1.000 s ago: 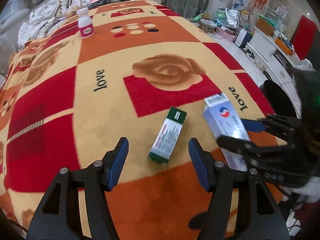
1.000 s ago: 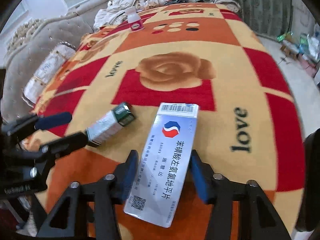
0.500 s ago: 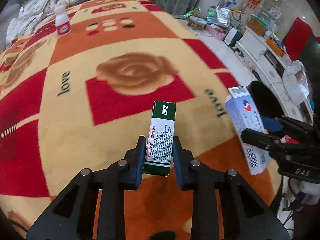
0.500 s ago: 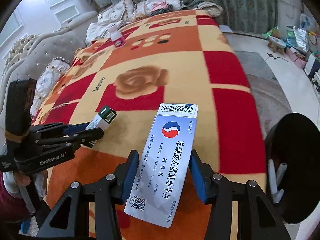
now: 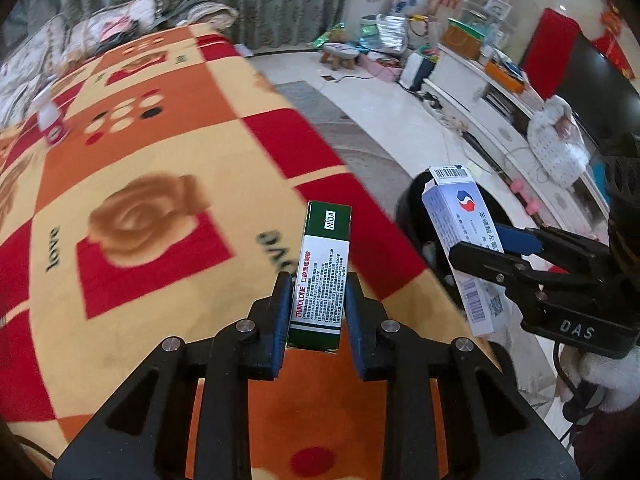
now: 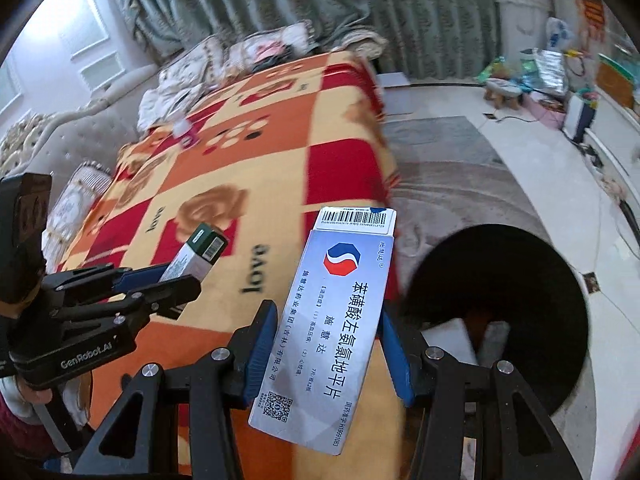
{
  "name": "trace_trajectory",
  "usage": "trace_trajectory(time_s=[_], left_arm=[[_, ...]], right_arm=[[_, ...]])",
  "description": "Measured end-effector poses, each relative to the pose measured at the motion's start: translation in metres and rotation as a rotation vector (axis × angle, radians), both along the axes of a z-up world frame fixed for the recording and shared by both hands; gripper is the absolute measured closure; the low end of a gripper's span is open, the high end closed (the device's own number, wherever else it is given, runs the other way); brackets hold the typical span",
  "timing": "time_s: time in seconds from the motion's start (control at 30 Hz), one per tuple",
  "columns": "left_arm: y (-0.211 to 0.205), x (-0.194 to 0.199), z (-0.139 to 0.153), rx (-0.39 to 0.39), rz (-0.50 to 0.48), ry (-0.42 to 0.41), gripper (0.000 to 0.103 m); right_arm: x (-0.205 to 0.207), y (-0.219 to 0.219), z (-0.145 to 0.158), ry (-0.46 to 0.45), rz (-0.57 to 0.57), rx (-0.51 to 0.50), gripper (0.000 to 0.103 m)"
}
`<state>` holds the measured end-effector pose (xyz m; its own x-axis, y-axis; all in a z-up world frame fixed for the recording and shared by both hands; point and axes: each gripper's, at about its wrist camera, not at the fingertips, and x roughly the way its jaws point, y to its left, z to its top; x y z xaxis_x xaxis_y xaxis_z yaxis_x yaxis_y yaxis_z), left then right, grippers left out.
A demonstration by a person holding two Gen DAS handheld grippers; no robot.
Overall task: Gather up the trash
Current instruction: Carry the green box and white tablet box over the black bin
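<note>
Where blurred — perhaps bottle (image 5: 50, 120) — beyond boxes (image 5: 322, 276).

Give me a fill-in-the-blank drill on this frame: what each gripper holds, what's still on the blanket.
1. The left gripper is shut on the ____ box.
2. The right gripper is shut on the ____ box.
3. The black bin stands on the ____.
4. A small white ____ stands on the blanket.

Missing words: green; blue-and-white; floor; bottle

Black left gripper (image 5: 318, 308) has blue pads, silver screws; white-cuffed maroon sleeve (image 6: 16, 412).
</note>
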<state>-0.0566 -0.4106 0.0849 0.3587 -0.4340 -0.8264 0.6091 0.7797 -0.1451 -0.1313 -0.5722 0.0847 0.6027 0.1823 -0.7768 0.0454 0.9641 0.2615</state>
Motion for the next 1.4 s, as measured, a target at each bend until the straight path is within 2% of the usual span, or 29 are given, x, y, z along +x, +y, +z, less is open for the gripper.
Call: trace_trajectory(time_s=[0.23,0.53,1.03,1.4], left_arm=[[-0.041,-0.006,0.001,0.006,-0.056,-0.009,0.079],[-0.074,-0.014,0.001,0.008,-0.103,-0.013,0.079],[-0.092,-0.018,-0.005,0.018,-0.126,-0.003,0.079],[-0.106,-0.017,-0.014,0.004,-0.143,0.034,0.079]], right_arm=[[-0.015,-0.049,-0.002,0.006,-0.084,0.0,0.054],[-0.026,-0.084,-0.005,0.009,-0.143,0.013,0.054],[-0.032,-0.098,-0.009,0.012,-0.167,0.028,0.054],[-0.037,-0.11,-0.015,0.019,-0.192,0.046,0.054]])
